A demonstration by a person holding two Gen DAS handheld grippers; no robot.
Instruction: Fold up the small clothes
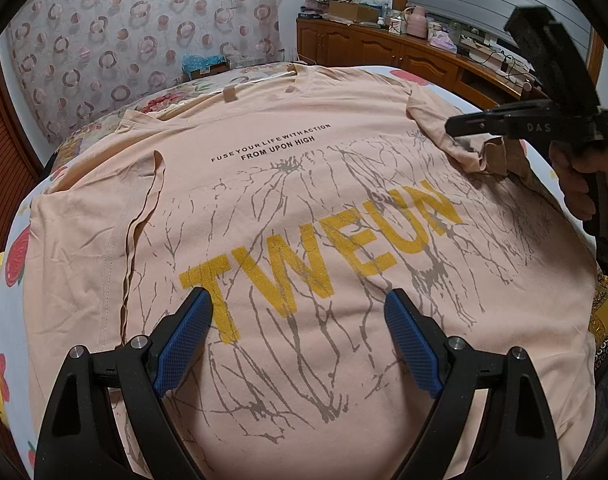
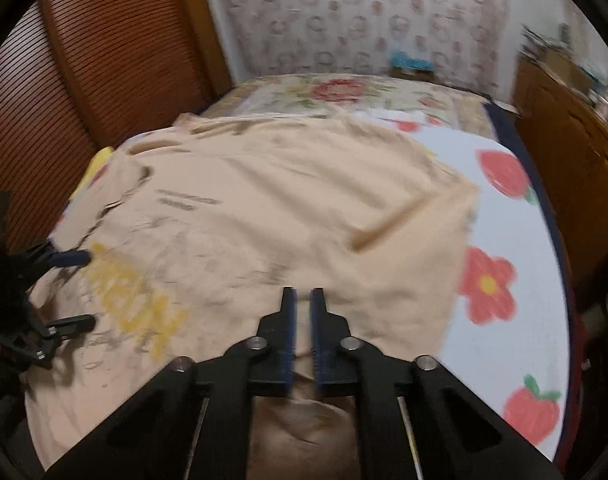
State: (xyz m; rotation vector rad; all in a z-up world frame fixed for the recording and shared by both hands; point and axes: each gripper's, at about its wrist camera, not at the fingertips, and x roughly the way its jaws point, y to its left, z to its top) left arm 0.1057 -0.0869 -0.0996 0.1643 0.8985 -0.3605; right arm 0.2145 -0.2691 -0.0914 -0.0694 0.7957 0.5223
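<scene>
1. The peach T-shirt (image 1: pixel 304 208) lies spread face up on the bed (image 2: pixel 504 264), which has a white cover with red flowers and strawberries.
2. My left gripper (image 1: pixel 298 320) hangs over the lower part of the shirt, and its blue pads (image 1: pixel 184 344) stand wide apart with nothing between them; the yellow letters "TWEUN" (image 1: pixel 324 256) lie just in front of them.
3. My right gripper (image 2: pixel 301 320) has its jaws almost together, and they are clamped on the right sleeve (image 1: pixel 464 152) of the shirt; peach cloth shows in the narrow gap between them.
4. In the left wrist view, the sleeve is lifted and bunched under the tips of the right gripper, over the right side of the print.
5. The left sleeve (image 1: pixel 84 216) lies flat, with a long crease beside it.
6. The right wrist view is blurred, so small details there I cannot tell.
7. Behind the bed there is a curtain with circles (image 1: pixel 136 32) and a wooden cabinet (image 1: pixel 384 48) with many things on top
</scene>
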